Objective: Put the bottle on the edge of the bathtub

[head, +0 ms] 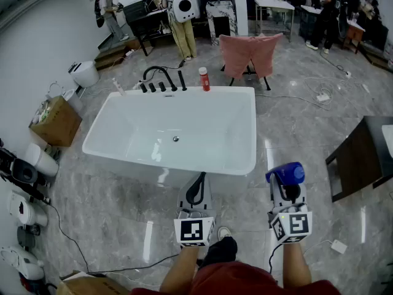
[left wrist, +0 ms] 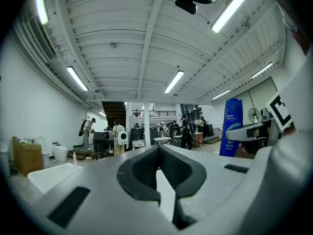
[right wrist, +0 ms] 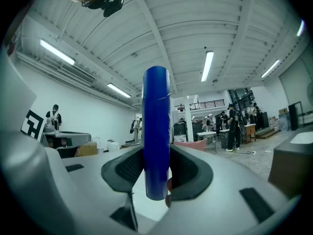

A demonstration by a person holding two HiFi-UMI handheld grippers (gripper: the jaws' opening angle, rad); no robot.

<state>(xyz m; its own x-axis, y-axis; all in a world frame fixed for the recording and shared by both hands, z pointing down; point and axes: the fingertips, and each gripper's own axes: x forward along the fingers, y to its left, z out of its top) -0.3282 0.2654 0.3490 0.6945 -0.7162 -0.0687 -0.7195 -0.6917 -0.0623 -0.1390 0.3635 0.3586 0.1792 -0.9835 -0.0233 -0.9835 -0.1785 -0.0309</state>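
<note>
Head view: right gripper is clamped on the blue shampoo bottle, held upright over the floor just off the white bathtub's near corner (not touching the rim). Left gripper has its jaws pressed together, empty, beside the tub's near wall.

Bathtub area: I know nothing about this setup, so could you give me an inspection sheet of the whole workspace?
Surface: white bathtub, empty, on a grey floor.
Job's things: blue bottle in the right gripper, not yet on the rim; red bottle on the far rim by black taps.
Clutter: cardboard box, pink towel.
Grippers: right closed on the blue bottle; left gripper closed, empty.
Cables: black cable at left; white cable at right.
Surroundings: open hall, people at the back.
</note>
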